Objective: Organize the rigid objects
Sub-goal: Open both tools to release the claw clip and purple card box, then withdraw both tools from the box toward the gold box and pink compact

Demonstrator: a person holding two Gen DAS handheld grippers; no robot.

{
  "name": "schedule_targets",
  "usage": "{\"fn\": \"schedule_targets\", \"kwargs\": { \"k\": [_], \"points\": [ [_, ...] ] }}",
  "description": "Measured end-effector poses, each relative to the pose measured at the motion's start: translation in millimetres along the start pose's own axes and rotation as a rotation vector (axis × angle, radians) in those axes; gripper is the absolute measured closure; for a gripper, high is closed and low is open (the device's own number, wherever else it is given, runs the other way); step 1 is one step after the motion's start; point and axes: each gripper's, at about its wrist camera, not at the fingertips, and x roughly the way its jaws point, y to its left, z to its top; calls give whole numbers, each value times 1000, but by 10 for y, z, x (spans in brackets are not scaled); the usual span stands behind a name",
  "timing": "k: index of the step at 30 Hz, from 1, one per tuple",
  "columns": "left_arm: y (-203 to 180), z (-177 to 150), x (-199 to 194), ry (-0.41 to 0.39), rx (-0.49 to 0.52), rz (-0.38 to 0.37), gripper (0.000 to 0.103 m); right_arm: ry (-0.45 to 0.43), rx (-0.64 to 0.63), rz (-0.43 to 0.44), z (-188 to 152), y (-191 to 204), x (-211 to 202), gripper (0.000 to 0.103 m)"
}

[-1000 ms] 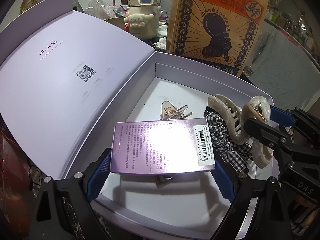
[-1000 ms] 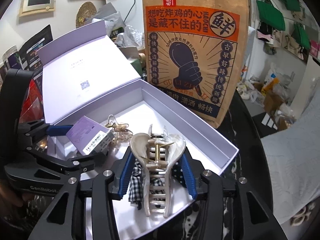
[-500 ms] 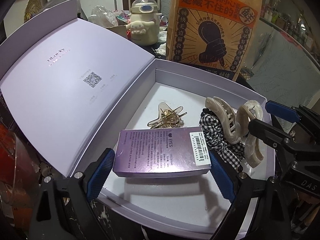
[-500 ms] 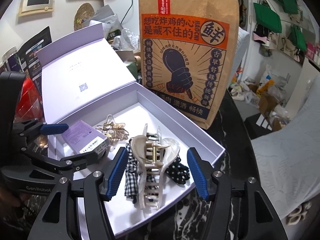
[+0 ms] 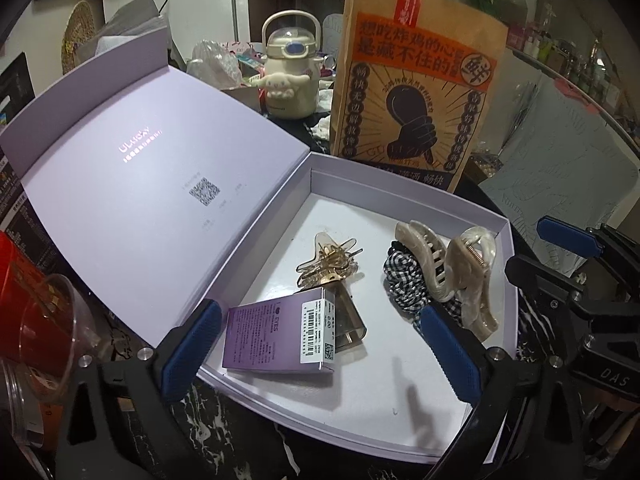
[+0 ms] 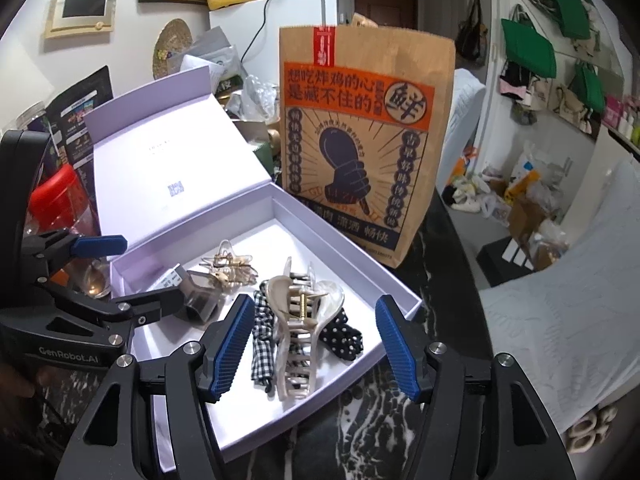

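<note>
Risk first: the purple carton point(image 5: 276, 340) lies at seven o'clock in the open gift box point(image 5: 400, 188), propped on a smoky clip point(image 5: 344, 320), so it may tip as the left gripper point(image 5: 320, 344), its jaws opening and clear of it, backs off. Its long axis runs nine to three. At four o'clock the pearl claw clip point(image 6: 298, 332) rests on a checked scrunchie point(image 6: 260, 336), lengthways twelve to six, hinge spring upward, between the right gripper point(image 6: 310, 342) and its parted, untouching fingers.
</note>
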Motion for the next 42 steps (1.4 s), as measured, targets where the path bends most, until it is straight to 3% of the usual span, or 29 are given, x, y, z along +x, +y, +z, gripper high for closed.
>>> {"fn": "schedule_targets", "kwargs": {
  "k": [24,42],
  "points": [
    [-139,31,-1046,-193,45,5,1,-137,-27,-27,113,180,-947,36],
    [-258,-463,-1677,-251,67,16,1,-164,-7,-13,-247,297,-1527,36]
  ]
}}
